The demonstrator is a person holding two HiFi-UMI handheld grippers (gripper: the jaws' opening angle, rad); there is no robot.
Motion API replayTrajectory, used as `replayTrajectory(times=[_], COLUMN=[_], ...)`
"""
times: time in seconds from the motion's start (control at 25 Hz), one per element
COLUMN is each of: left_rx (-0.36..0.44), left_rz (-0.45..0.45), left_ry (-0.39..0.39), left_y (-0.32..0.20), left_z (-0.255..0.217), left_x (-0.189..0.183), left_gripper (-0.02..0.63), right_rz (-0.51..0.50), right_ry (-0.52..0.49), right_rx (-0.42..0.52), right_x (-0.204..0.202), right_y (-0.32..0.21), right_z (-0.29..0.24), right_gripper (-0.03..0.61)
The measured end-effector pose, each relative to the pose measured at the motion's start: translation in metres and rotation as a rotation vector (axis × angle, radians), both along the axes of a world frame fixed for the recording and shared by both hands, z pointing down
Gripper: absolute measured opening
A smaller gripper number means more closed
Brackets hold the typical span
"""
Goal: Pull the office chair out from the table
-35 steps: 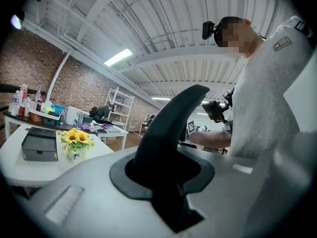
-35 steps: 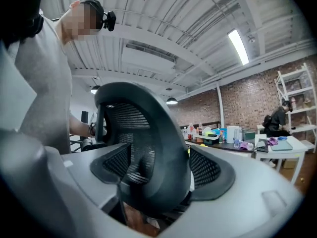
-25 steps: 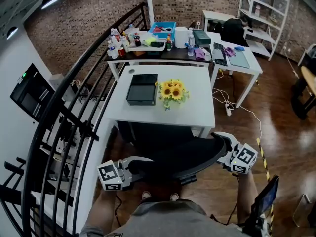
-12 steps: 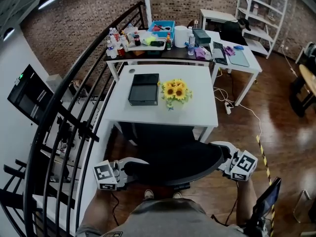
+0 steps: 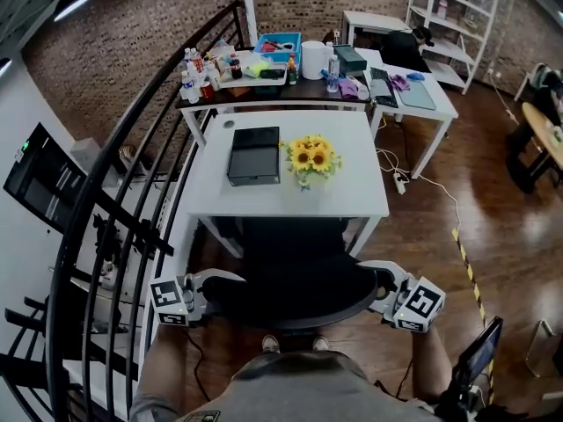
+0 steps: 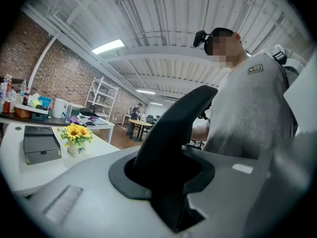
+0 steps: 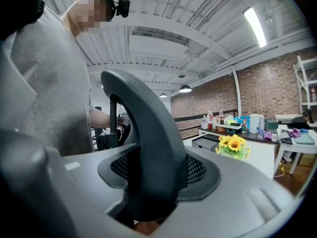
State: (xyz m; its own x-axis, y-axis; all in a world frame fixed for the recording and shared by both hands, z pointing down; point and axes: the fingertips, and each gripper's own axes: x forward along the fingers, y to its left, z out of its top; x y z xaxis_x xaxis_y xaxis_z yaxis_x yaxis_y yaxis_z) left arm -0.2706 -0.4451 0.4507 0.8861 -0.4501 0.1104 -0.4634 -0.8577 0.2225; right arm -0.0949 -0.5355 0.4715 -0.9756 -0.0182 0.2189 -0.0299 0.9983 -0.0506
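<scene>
The black office chair [image 5: 290,281] stands just in front of the white table [image 5: 352,183], its seat half out from under the tabletop. My left gripper [image 5: 201,292] grips the left end of the curved backrest [image 6: 173,128]; its jaws are opening slightly, with the rim still wedged between them. At the backrest's right end is my right gripper [image 5: 385,294], its jaws closing on the dark rim [image 7: 143,133], which fills the gap. In both gripper views the backrest rises straight out of the jaws, in the left gripper [image 6: 168,182] and the right gripper [image 7: 148,185] alike.
On the table are a black box [image 5: 253,155] and a vase of sunflowers [image 5: 310,158]. A black stair railing [image 5: 114,209] runs along the left. A cluttered desk [image 5: 273,77] stands behind the table, and wooden floor [image 5: 493,236] lies to the right. The person's feet [image 5: 290,345] are right behind the chair.
The chair and both grippers have slid back from the table towards the person. More of the seat shows beyond the table's edge.
</scene>
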Motion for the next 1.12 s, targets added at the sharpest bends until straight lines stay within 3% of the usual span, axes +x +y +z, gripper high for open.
replayTrajectory(times=[0.52, 1.12], left_rx=[0.023, 0.063], left_rz=[0.057, 0.105], left_ry=[0.027, -0.008], left_y=[0.004, 0.019], left_z=[-0.002, -0.005], left_x=[-0.059, -0.056], left_gripper=[0.123, 0.118], right_rz=[0.043, 0.092], right_ry=[-0.024, 0.004], right_rx=[0.005, 0.024], right_x=[-0.049, -0.048], right_y=[0.041, 0.049], right_z=[-0.002, -0.002], right_gripper=[0.215, 0.210])
